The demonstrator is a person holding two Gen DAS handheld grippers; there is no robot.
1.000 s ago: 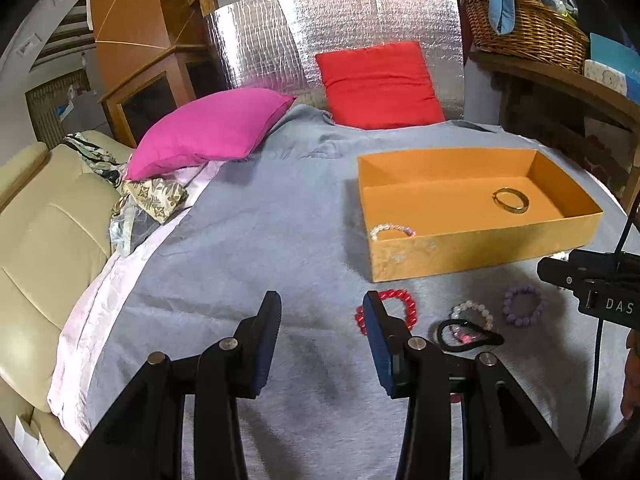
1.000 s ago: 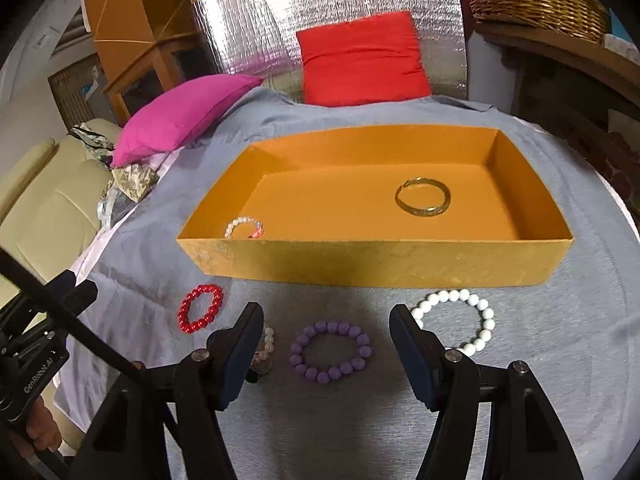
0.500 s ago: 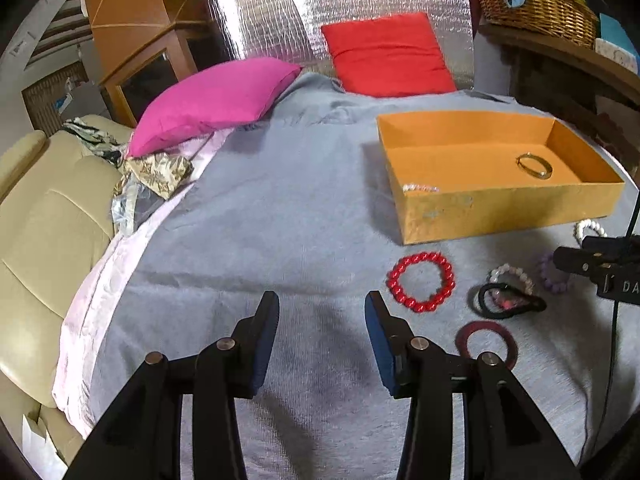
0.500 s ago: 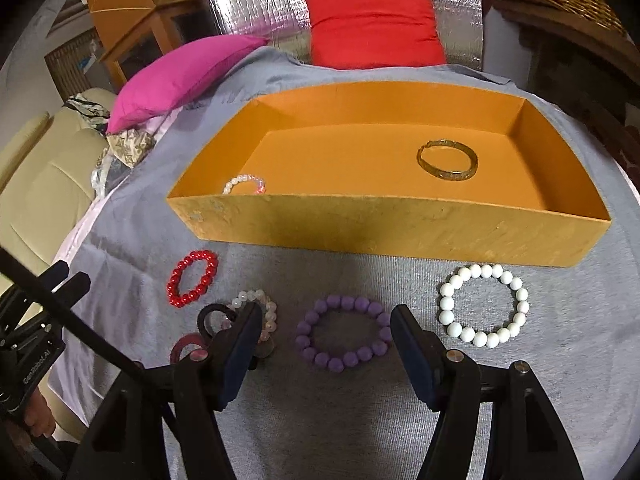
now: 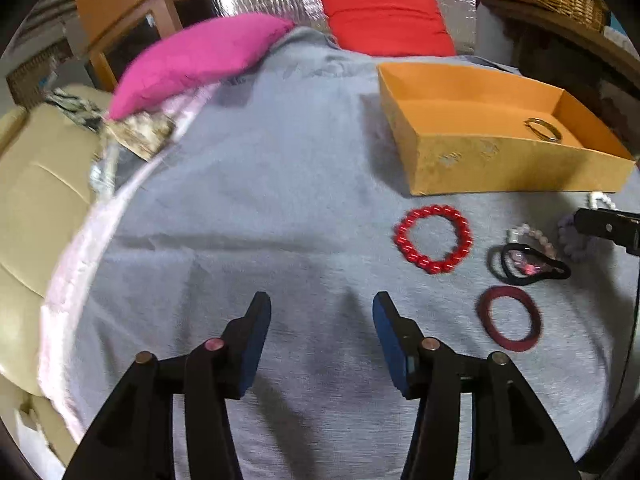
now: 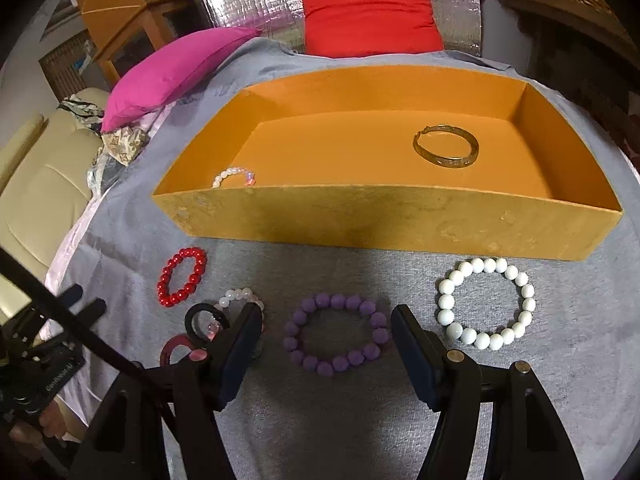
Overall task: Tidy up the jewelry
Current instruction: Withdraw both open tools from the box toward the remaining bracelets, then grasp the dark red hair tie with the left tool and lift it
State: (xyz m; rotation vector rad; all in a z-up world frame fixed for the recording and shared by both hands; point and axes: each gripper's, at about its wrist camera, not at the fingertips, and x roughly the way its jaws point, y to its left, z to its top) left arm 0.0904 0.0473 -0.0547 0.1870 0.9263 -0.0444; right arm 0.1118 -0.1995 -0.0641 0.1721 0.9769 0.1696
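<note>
Surface: grey blanket [image 6: 580, 340] spread over a bed, with a pink cushion [image 6: 172, 68] and a red cushion [image 6: 368, 12] at the far end before a silver quilted panel.
Box: orange cardboard box [image 6: 380, 220], open at the top, its long axis running left to right across the right wrist view; it lies flat on the blanket.
Inside the box: gold bangle [image 6: 446, 146] lying flat towards the right; a small pale bead bracelet [image 6: 234, 176] against the near wall on the left.
On the blanket, before the box: red bead bracelet [image 5: 434, 238], a pale pink bead bracelet [image 5: 532, 238] under a black hair tie [image 5: 528, 264], a dark red ring [image 5: 510, 318], a purple bead bracelet [image 6: 336, 334] and a white bead bracelet [image 6: 486, 304], all lying flat and apart from the box.
Left gripper [image 5: 322, 312]: jaws apart and just widened, nothing between them, over bare blanket to the left of the red bead bracelet.
Right gripper [image 6: 326, 332]: jaws wide apart, straddling the purple bead bracelet without the pads pressing it.
</note>
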